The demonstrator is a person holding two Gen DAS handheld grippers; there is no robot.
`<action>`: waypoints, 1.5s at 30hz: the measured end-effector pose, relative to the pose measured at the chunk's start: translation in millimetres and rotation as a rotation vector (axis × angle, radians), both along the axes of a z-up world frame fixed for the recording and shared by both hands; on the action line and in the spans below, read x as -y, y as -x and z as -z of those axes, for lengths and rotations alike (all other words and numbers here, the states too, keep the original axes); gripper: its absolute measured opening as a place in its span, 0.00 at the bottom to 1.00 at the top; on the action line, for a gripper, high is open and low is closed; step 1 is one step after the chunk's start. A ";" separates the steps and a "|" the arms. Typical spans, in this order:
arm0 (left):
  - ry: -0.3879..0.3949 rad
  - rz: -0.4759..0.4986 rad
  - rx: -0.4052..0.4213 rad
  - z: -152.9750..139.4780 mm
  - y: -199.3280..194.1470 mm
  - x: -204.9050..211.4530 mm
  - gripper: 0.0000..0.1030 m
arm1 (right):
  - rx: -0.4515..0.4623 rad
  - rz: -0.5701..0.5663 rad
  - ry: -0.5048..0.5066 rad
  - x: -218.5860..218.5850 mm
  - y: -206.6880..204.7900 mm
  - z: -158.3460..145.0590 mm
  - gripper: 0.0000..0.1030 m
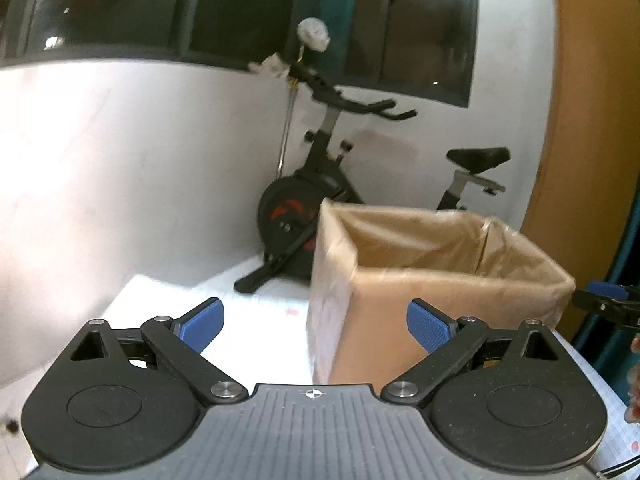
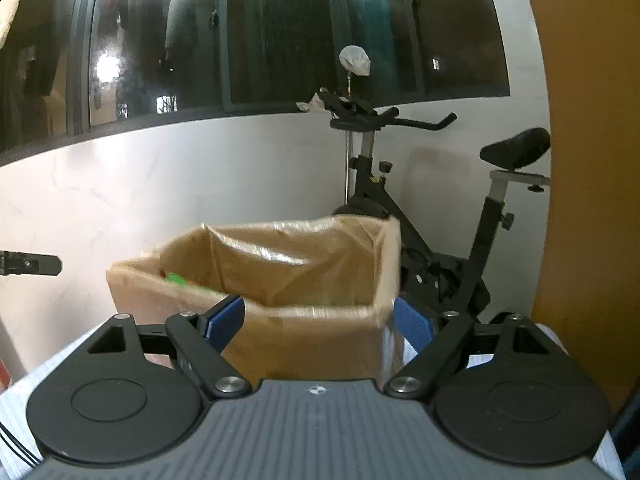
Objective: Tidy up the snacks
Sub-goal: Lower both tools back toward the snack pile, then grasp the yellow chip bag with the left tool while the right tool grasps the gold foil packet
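Note:
An open cardboard box [image 1: 448,304] with taped edges stands on a white table [image 1: 256,332]. It also shows in the right wrist view [image 2: 304,332], with a green packet [image 2: 178,279] just visible inside near its left rim. My left gripper [image 1: 316,326] is open and empty, held in front of the box's near left corner. My right gripper [image 2: 318,322] is open and empty, held just in front of the box's near wall. The right gripper's tip [image 1: 608,300] shows at the right edge of the left wrist view, and the left gripper's tip [image 2: 30,264] at the left edge of the right wrist view.
A black exercise bike [image 1: 320,184] stands behind the table against a white wall; it also shows in the right wrist view [image 2: 432,240]. Dark windows run above. An orange panel [image 2: 588,200] rises at the right. Red-patterned items [image 1: 634,380] lie at the table's right edge.

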State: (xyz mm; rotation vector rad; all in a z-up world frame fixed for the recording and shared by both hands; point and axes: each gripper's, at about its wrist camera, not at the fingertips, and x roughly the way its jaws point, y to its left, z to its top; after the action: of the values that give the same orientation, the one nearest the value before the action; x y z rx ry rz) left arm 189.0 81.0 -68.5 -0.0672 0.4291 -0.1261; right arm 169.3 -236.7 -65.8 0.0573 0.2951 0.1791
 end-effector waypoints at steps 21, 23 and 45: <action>0.161 0.025 -0.236 88.2 37.0 22.7 0.96 | -0.388 -0.068 0.094 -32.7 43.8 132.7 0.80; 0.158 0.040 -0.250 93.3 41.4 28.2 0.96 | -0.395 -0.076 0.103 -34.4 48.2 135.7 0.80; 0.106 0.255 -0.432 141.1 42.2 85.9 0.96 | -0.437 -0.063 0.126 -36.4 60.2 145.4 0.80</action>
State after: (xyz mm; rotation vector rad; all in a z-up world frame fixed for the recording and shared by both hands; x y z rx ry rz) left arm 146.8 -4.9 -209.6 -0.1447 0.8623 -0.3893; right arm 109.1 -200.3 -211.2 -0.0395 0.7437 0.2096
